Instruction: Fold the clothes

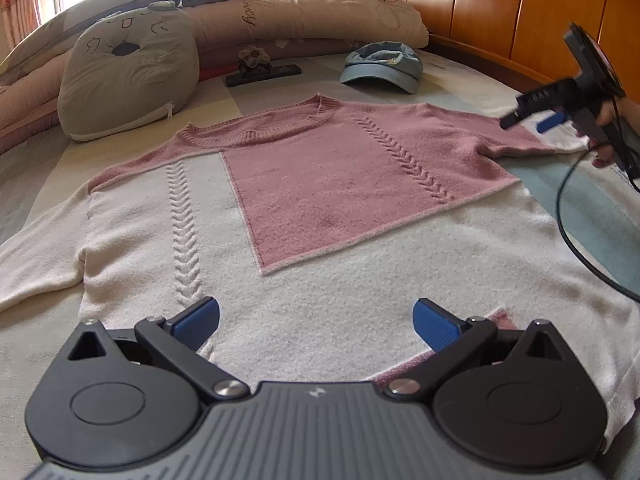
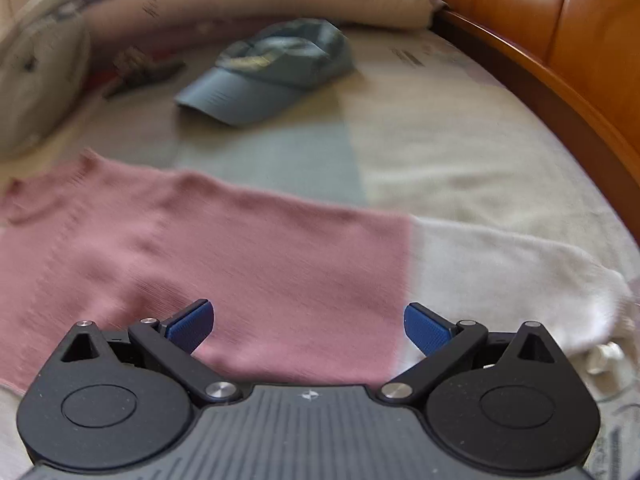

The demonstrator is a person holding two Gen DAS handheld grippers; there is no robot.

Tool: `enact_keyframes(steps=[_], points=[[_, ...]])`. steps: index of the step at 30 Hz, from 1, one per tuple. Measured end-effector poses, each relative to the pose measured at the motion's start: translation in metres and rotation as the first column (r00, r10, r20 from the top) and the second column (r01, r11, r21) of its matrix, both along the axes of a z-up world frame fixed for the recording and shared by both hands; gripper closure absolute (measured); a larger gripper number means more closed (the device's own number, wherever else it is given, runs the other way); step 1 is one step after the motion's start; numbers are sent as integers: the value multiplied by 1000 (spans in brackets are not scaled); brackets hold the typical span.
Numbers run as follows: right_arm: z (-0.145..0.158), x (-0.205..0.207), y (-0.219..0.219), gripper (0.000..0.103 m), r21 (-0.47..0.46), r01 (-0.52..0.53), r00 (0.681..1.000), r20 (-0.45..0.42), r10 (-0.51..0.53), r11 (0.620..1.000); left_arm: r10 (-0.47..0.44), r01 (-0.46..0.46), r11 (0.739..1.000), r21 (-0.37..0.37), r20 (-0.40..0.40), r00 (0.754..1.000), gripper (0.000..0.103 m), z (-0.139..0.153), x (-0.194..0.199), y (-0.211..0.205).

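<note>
Sweater [image 1: 304, 200]: pink-and-cream, flat on bed [image 1: 452, 68].
Cushion [image 1: 128, 76]: stitched "cat".
Left gripper [image 1: 316, 322]: wide open, empty.
Right gripper [image 2: 309, 324]: wide open, empty.

- A blue cap [image 1: 382, 66] lies on the bed [image 1: 460, 76] near the wooden headboard [image 1: 500, 8].
- A grey cat-face cushion [image 1: 128, 80] leans on long pillows [image 1: 320, 12].
- A dark flat object [image 1: 262, 75] lies between cushion and cap.

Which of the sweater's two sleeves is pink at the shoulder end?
The sleeve under the right tool: this sleeve is pink, turning white toward the cuff. The other sleeve is almost all white.
</note>
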State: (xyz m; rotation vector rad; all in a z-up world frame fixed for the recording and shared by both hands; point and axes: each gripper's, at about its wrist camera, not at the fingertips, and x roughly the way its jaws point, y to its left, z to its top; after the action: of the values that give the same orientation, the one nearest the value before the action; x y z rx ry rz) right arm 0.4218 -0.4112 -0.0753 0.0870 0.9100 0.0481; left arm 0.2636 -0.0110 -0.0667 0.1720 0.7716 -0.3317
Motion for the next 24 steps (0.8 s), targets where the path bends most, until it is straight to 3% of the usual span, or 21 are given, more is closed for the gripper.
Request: enact_keyframes(steps=[5, 11, 16, 21, 24], points=[[6, 15, 43, 0, -18, -95, 995, 22, 95, 995, 20, -20, 1000, -5, 2, 1000, 1, 2, -2, 8], [-23, 24, 59, 0, -77, -132, 991, -41, 129, 988, 58, -58, 998, -9, 5, 998, 1, 5, -4, 26], [-3, 8, 62, 0, -58, -122, 992, -16, 122, 991, 79, -79, 996, -27, 6, 997, 1, 4, -5, 39], [7, -5, 97, 0, -146, -279, 960, -32, 277, 949, 73, -73, 996, -52, 8, 997, 1, 4, -8, 42], [-6, -4, 105, 0, -210, -295, 955, -79, 285, 932, 76, -76, 996, -57, 12, 997, 1, 5, -10, 44]])
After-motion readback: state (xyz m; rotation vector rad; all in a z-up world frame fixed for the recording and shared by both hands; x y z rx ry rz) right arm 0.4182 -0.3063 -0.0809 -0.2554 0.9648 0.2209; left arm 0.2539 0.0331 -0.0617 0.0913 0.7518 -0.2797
